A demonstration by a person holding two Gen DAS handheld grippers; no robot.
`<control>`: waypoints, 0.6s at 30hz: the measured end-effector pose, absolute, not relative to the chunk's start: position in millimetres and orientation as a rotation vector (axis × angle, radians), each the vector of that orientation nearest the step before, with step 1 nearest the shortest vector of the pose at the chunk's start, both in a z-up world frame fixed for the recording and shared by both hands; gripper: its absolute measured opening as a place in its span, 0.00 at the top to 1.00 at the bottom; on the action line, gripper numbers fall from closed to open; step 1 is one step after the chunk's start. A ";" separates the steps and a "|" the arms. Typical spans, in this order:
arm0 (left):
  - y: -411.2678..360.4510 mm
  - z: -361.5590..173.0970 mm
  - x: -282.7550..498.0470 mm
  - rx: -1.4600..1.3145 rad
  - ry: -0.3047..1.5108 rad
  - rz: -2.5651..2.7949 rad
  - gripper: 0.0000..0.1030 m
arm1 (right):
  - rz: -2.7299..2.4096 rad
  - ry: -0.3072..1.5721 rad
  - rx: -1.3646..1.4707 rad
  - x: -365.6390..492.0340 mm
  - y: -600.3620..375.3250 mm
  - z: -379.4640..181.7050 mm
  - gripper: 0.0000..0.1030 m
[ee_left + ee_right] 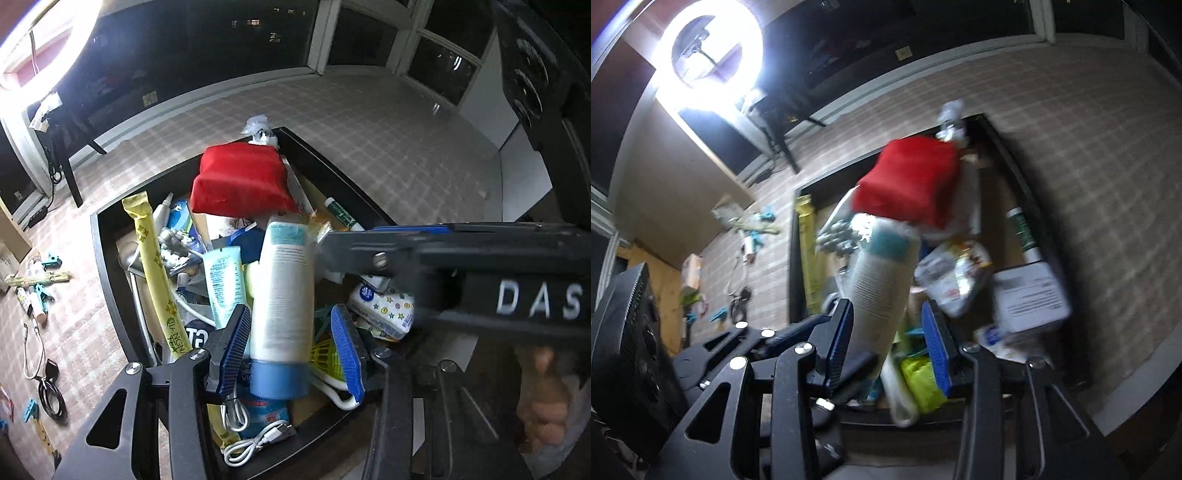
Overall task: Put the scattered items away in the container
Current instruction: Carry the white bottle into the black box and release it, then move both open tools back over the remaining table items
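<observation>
Bottle [282, 295], a smooth white plastic cylinder with a blue cap, hangs over the crammed black bin [110, 266], clamped between the ribbed blue pads of the left tongs [291, 350]; right tongs [892, 347] stand part-open beside it, grip unclear.

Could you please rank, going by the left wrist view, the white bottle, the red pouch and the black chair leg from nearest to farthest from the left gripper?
1. White bottle: between the left gripper's fingers, above the container.
2. Red pouch: on the pile, beyond the bottle's far end.
3. Black chair leg: on the floor past the container, upper left.
</observation>
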State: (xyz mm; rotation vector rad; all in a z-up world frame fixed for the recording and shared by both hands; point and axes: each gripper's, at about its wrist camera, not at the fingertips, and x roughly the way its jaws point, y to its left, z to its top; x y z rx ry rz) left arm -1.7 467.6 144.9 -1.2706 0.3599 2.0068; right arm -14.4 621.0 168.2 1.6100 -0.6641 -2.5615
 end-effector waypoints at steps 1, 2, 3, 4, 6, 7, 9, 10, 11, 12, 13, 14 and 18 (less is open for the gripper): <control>465.9 145.9 -1.4 -1.270 0.358 2.017 0.58 | -2.566 -0.670 1.609 -13.9 625.0 168.2 0.62; 463.7 147.5 -1.8 -1.268 0.354 2.027 0.58 | -2.571 -0.672 1.606 -13.5 628.3 168.1 0.62; 461.9 148.5 -1.9 -1.268 0.351 2.036 0.58 | -2.573 -0.670 1.606 -12.8 630.9 167.8 0.61; 459.0 149.6 -2.6 -1.270 0.348 2.045 0.58 | -2.576 -0.661 1.609 -12.9 631.5 167.5 0.61; 453.4 150.3 -3.2 -1.275 0.343 2.068 0.59 | -2.582 -0.633 1.606 -13.4 629.2 167.1 0.61; 450.4 150.4 -4.2 -1.279 0.343 2.080 0.59 | -2.584 -0.616 1.607 -13.9 626.7 167.1 0.61; 443.1 151.6 -5.9 -1.289 0.336 2.101 0.59 | -2.589 -0.592 1.604 -13.9 620.8 167.9 0.60; 438.0 152.3 -7.0 -1.296 0.326 2.111 0.59 | -2.591 -0.581 1.601 -14.0 617.2 168.2 0.60; 432.8 153.0 -8.6 -1.302 0.311 2.122 0.59 | -2.591 -0.570 1.597 -14.5 613.0 168.7 0.60; 429.3 153.7 -8.8 -1.305 0.301 2.131 0.59 | -2.590 -0.560 1.592 -14.4 608.4 169.4 0.60; 422.5 155.4 -8.3 -1.309 0.289 2.147 0.58 | -2.590 -0.545 1.584 -14.2 602.6 170.4 0.60; 415.1 156.5 -8.3 -1.317 0.277 2.161 0.58 | -2.590 -0.523 1.577 -14.2 595.7 171.2 0.57; 387.3 160.1 -6.8 -1.336 0.238 2.201 0.56 | -2.571 -0.477 1.561 -14.7 571.5 172.1 0.55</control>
